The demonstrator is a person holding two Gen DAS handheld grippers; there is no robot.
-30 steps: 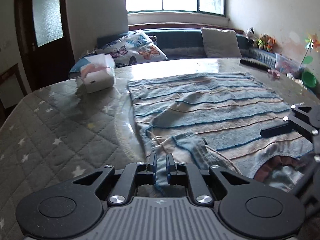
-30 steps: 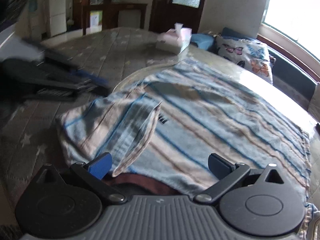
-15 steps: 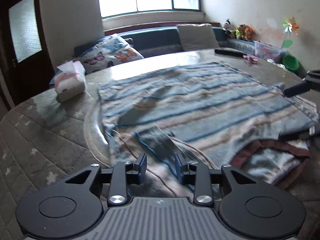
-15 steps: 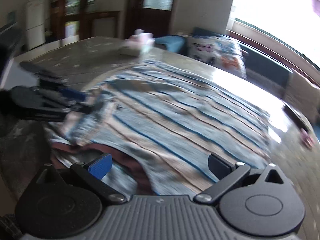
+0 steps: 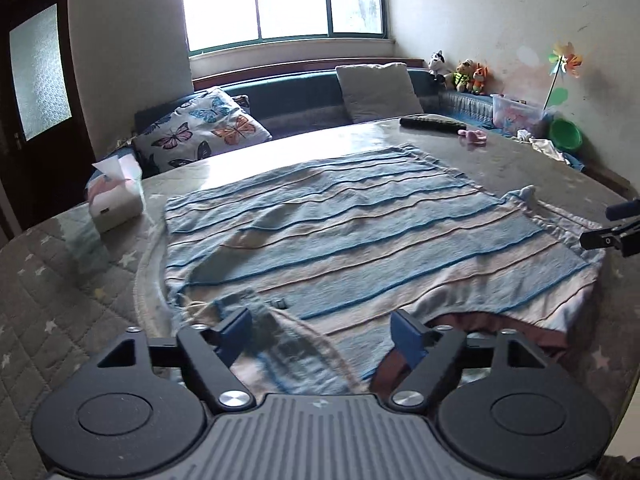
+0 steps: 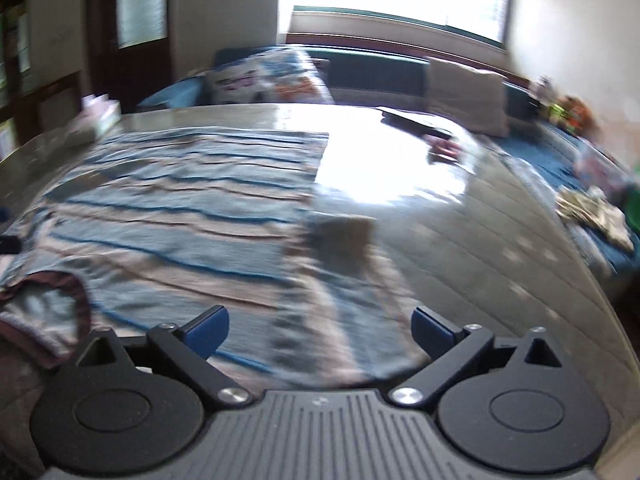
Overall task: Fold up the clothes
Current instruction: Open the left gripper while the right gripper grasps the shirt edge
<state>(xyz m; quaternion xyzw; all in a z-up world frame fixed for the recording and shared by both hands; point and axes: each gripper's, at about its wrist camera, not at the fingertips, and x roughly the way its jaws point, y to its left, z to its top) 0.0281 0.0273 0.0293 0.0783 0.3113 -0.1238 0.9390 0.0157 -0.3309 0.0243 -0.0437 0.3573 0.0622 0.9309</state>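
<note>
A blue, pink and white striped shirt (image 5: pixel 360 236) lies spread flat on the table, its dark red collar (image 5: pixel 492 320) toward me. My left gripper (image 5: pixel 320 328) is open, hovering over the shirt's near left part, where the folded-in sleeve (image 5: pixel 288 344) lies loose between its fingers. My right gripper (image 6: pixel 320 328) is open too, above the shirt (image 6: pixel 180 216) at its right sleeve (image 6: pixel 340 280); that view is blurred. From the left wrist view the right gripper's fingers (image 5: pixel 612 236) show at the right edge.
A tissue box (image 5: pixel 116 200) stands at the table's far left. A black remote (image 5: pixel 432 123) and a small pink item (image 5: pixel 474 136) lie at the far side. Beyond are a sofa with a butterfly pillow (image 5: pixel 200 136), toys (image 5: pixel 460 74) and a green bowl (image 5: pixel 566 134).
My left gripper went from shut on the folded sleeve to open, and the sleeve now lies on the shirt. My right gripper swung to the right, toward the shirt's other sleeve.
</note>
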